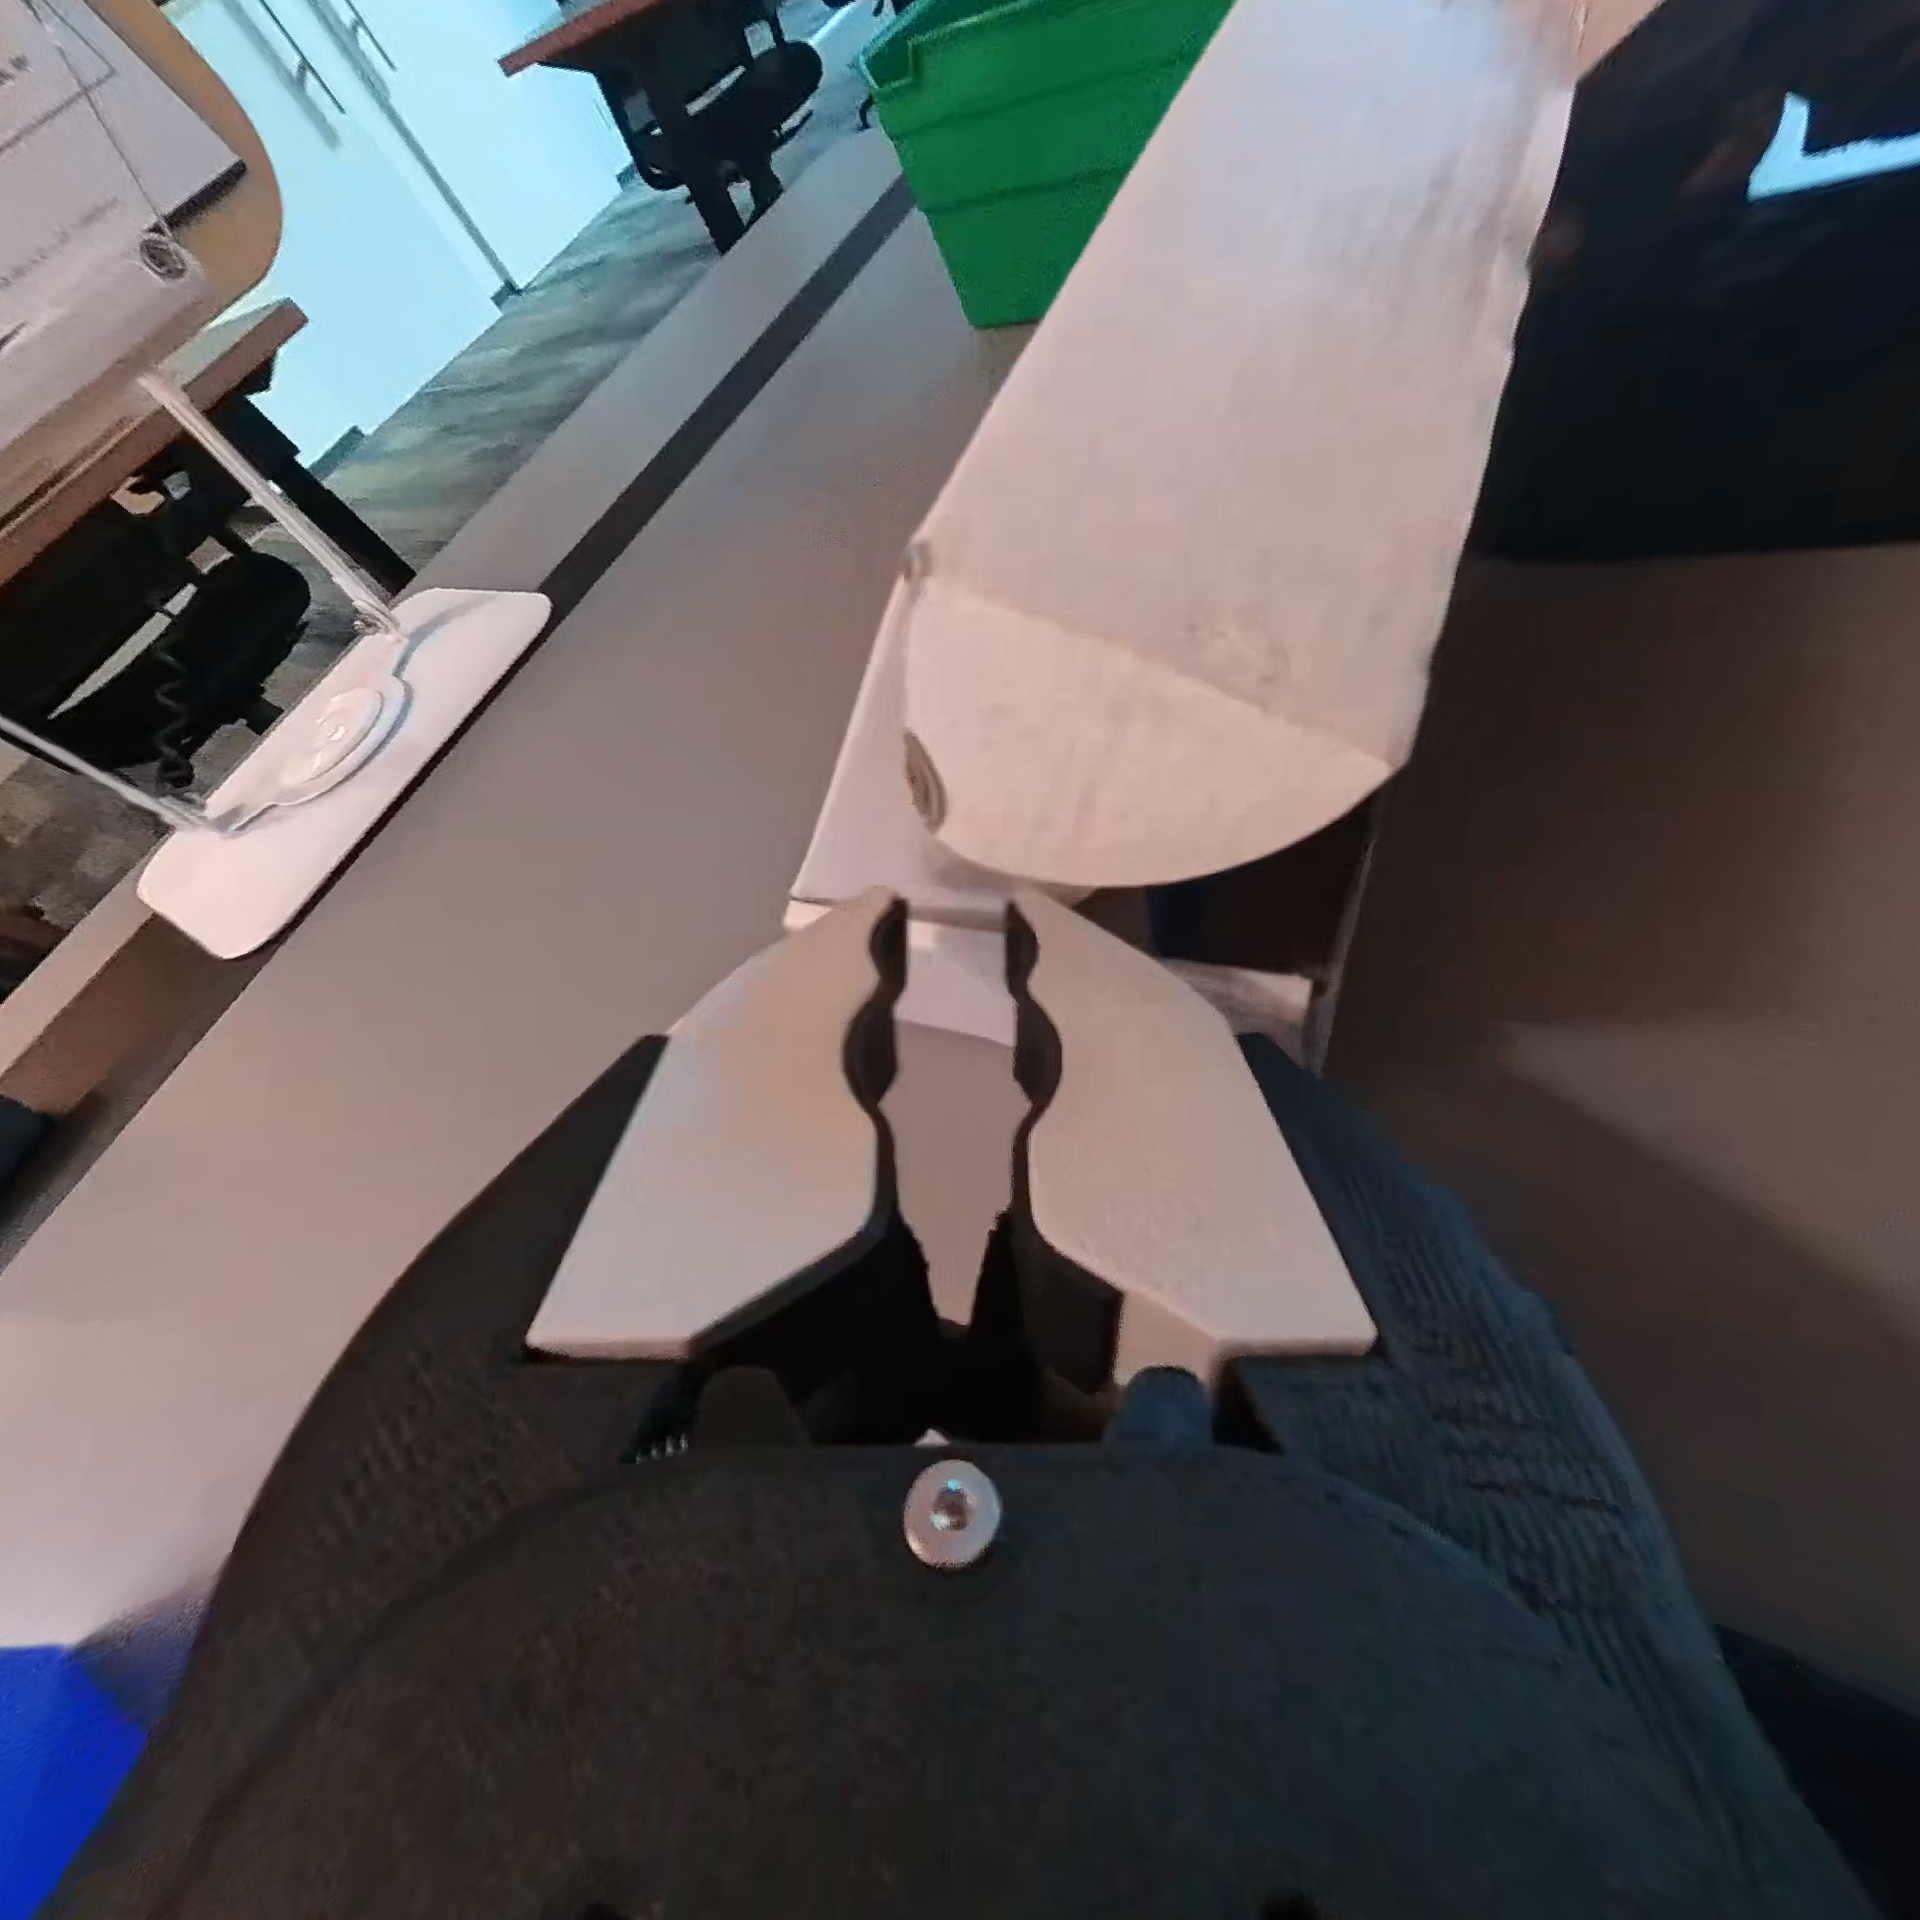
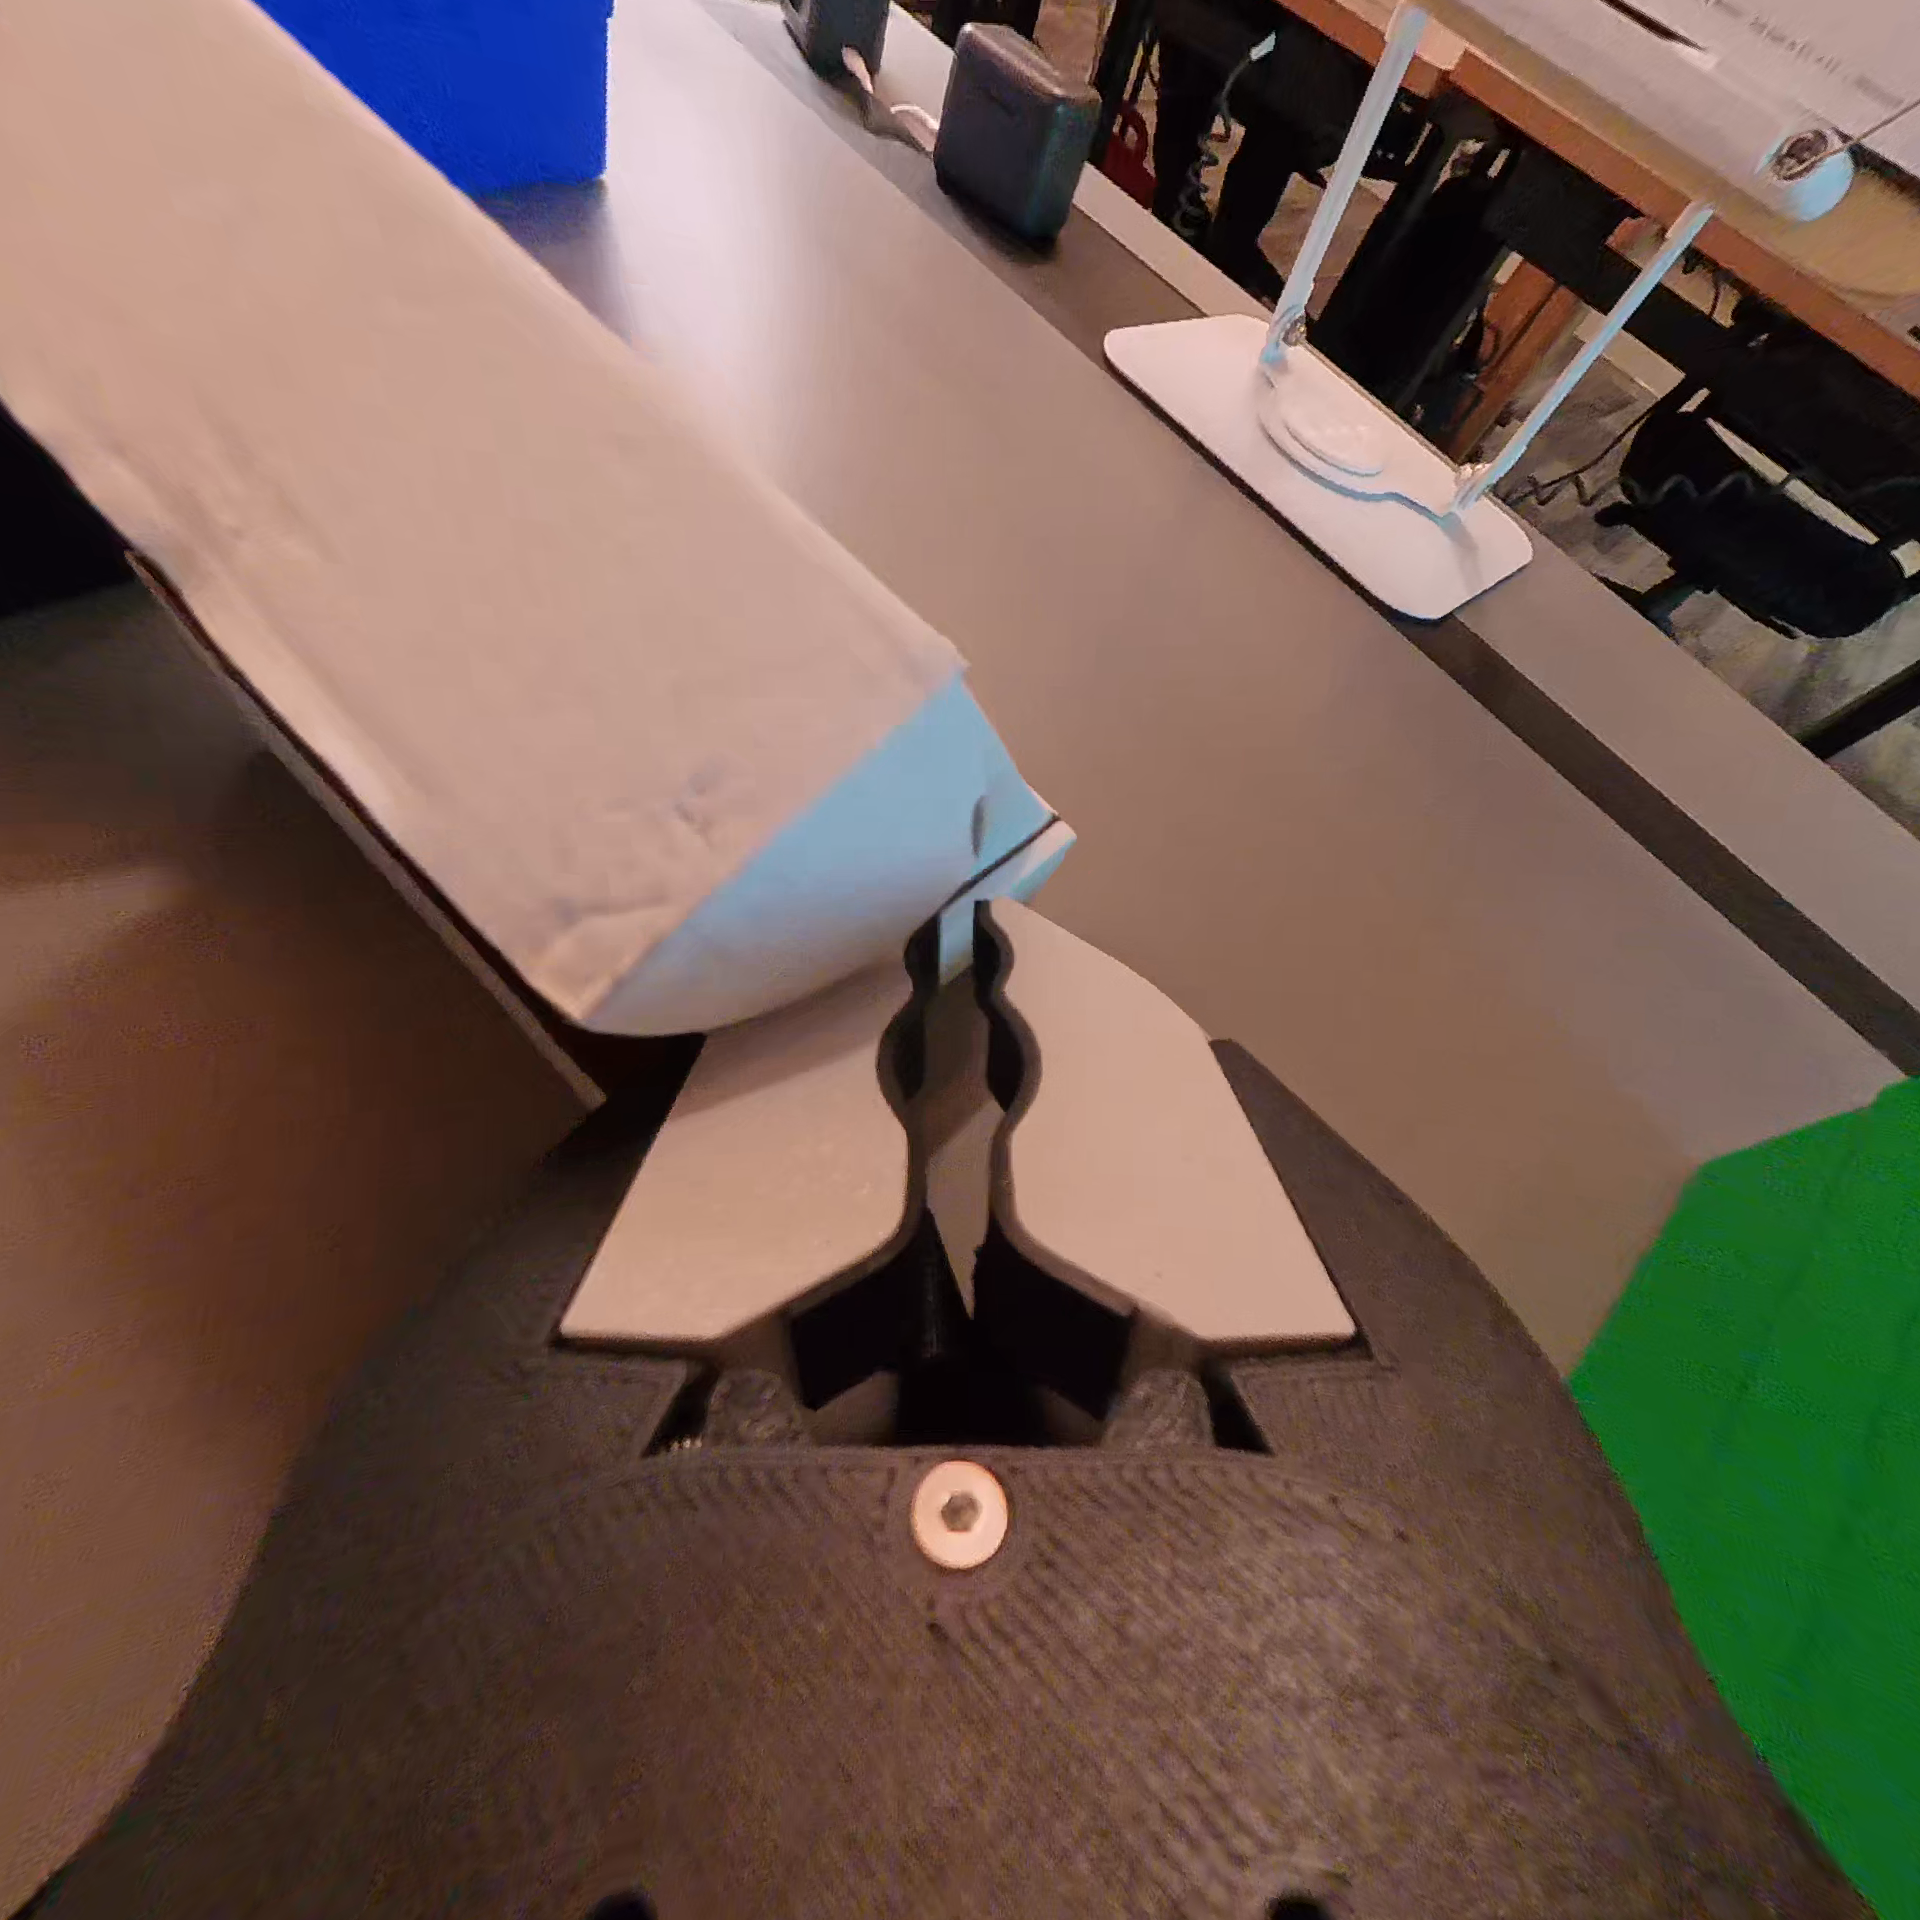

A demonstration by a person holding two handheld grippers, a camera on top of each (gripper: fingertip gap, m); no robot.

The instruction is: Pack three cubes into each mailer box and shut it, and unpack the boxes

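Mailer box (image 1: 1195,468) sits right at the tips of both tools, white lid raised at a slant. Left tool (image 1: 954,920) has its fingers nearly together at a small white flap at the box's corner; right tool (image 2: 961,935) pinches a thin cardboard edge under the lid's rounded tab. Beyond the box: green bin (image 1: 1018,156), blue bin (image 2: 457,83), white lamp base (image 2: 1340,468), all on a grey surface (image 1: 623,675). Office desks behind.
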